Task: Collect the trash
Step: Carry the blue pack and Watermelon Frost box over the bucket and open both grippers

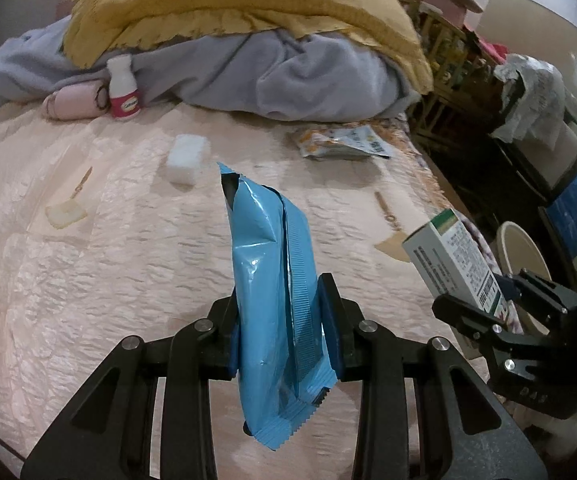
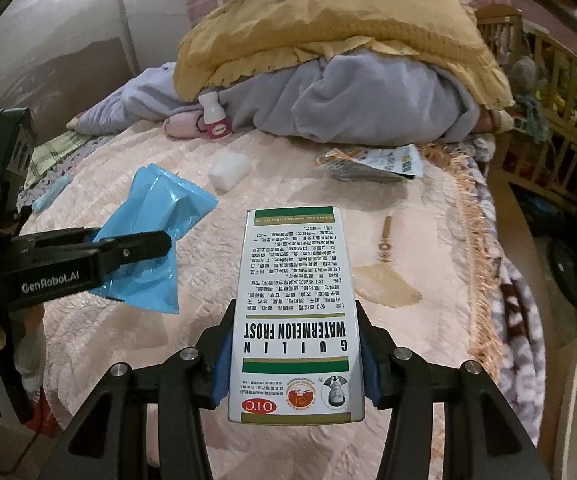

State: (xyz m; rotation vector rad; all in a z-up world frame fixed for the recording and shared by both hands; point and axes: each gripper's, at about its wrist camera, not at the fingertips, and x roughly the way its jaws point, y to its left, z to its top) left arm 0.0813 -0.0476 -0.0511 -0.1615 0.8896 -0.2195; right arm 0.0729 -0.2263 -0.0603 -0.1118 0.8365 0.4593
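Two handheld grippers lift trash clear of a pink bedspread (image 1: 88,280).

Nearest, the left gripper (image 1: 284,328) clamps a crumpled blue wrapper (image 1: 268,272) between its blue pads, the wrapper standing upright above the bed; alongside, the right gripper (image 2: 294,364) grips a white-and-green medicine box (image 2: 296,312) by its long sides. Beyond them on the bedspread lie a white foam block (image 1: 186,158), two small fan-shaped scraps (image 2: 384,288) and an orange-and-white snack packet (image 2: 372,164). Farthest back, a small white bottle (image 1: 122,88) stands against a heap of grey and yellow blankets (image 1: 248,20).
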